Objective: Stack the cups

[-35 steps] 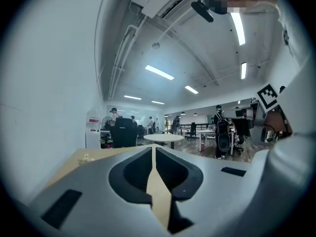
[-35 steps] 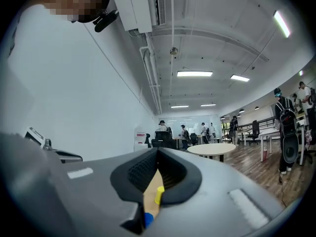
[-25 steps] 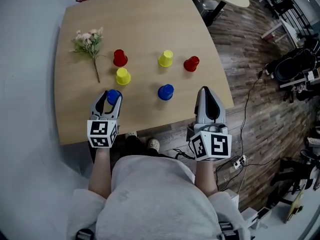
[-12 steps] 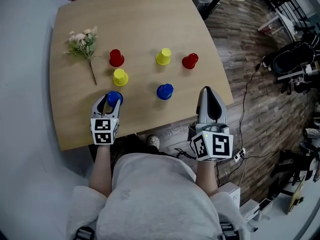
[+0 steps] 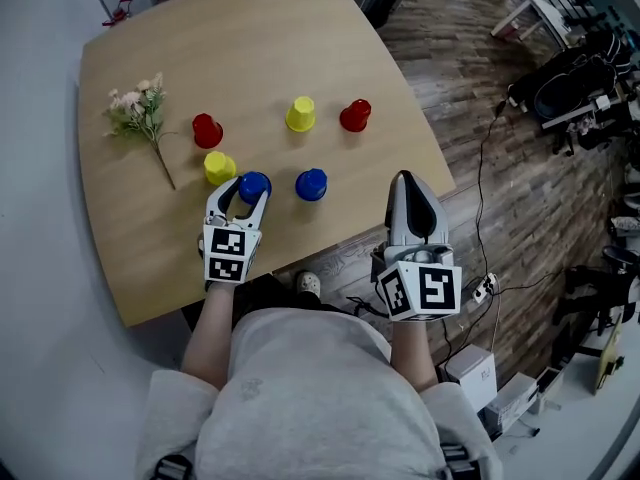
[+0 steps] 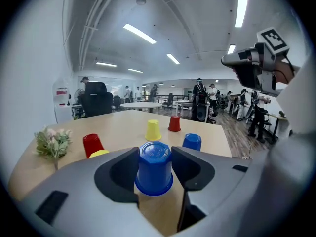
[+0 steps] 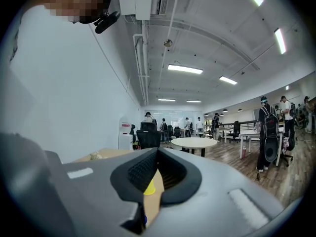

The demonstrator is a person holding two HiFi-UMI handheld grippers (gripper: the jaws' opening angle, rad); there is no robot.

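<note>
Where the desk (image 5: 250,38) starts at the left, a flower sprig (image 5: 138,113) lies flat near the edge. Just to its right the left red cup (image 5: 207,129) stands mouth down, with the left yellow cup (image 5: 219,166) close by on the side nearer the person, also mouth down. Next comes the left claw (image 5: 246,189), held out over the desk from the near edge and tilted downward. Its jaws have just been opening a little, yet the held blue cup (image 5: 255,184) sits upside down between them with a pad against each side, so the claw is clamped on it. That cup is just beside the left yellow cup, to its right; whether its rim touches the desk I cannot tell. A short way further right the free blue cup (image 5: 311,183) stands alone, mouth down. Beyond it, toward the far side, the right yellow cup (image 5: 300,115) and the right red cup (image 5: 354,115) stand near each other but apart, both inverted. Furthest right, the right claw (image 5: 404,178) points level with its tip over the near right edge of the desk. Its jaws are closed together pad to pad, well apart from every cup. Past the desk's right side lies a wood floor (image 5: 480,88).
</note>
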